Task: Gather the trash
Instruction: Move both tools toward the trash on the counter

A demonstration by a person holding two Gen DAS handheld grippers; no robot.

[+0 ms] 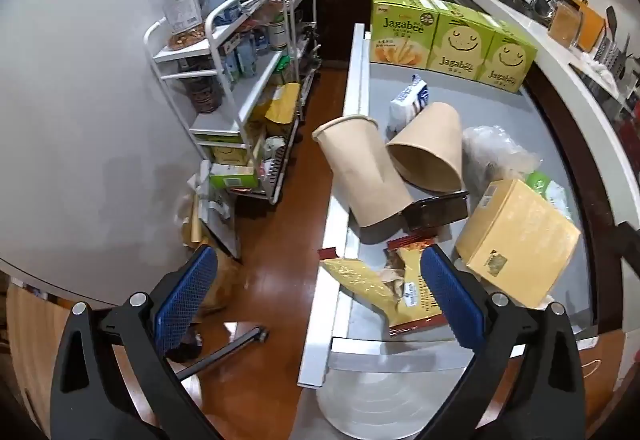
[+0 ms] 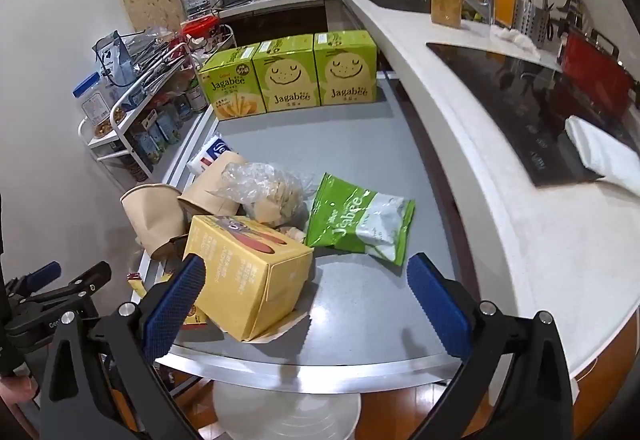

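Both grippers hang spread and empty at the near edge of the grey table (image 2: 360,144), nothing picked up yet. The left gripper (image 1: 316,304) has the torn snack wrapper (image 1: 408,292) lying between its fingers, nearer the right-hand one, so it looks like the first grab: drop straight down and pinch the crumpled middle. The right gripper (image 2: 306,300) has the yellow box (image 2: 248,280) by its left-hand finger and the green bag (image 2: 360,220) just beyond the tips; it should avoid nudging the paper cups (image 2: 156,216).
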